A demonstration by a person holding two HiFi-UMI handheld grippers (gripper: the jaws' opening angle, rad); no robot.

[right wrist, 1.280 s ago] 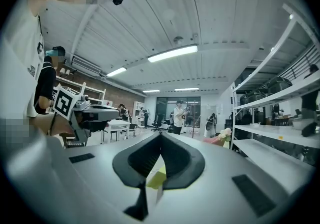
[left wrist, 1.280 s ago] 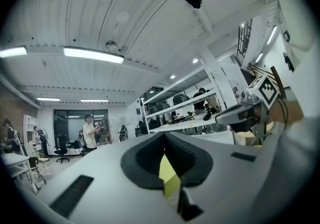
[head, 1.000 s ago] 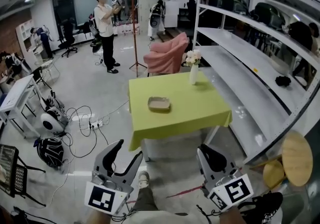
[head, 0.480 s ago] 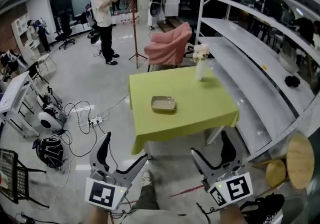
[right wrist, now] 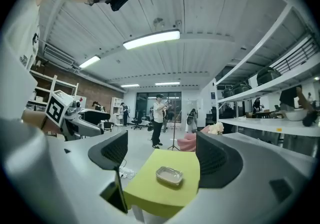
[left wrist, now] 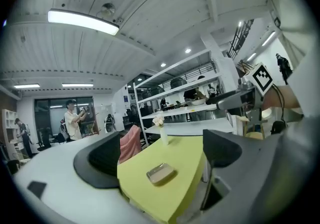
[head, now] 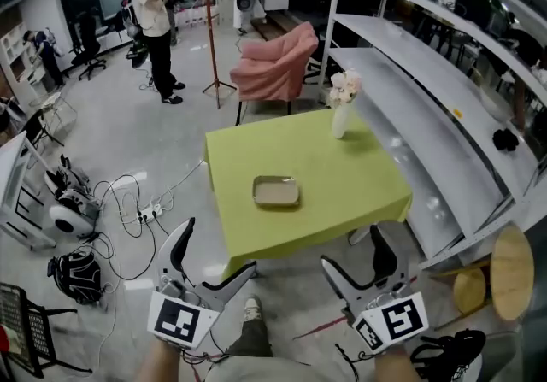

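Head view: L gripper & R gripper, both jaws spread, empty, held short of green table, aimed so metal tray sits framed betw. each pair

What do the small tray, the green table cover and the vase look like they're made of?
Tray: probably metal, dull grey-silver with a thin raised rim and a faint sheen; plastic cannot be ruled out.
Table cover: matte yellow-green cloth, since it hangs down over the edges.
Vase: white and smooth, likely ceramic or glass; too small to tell.
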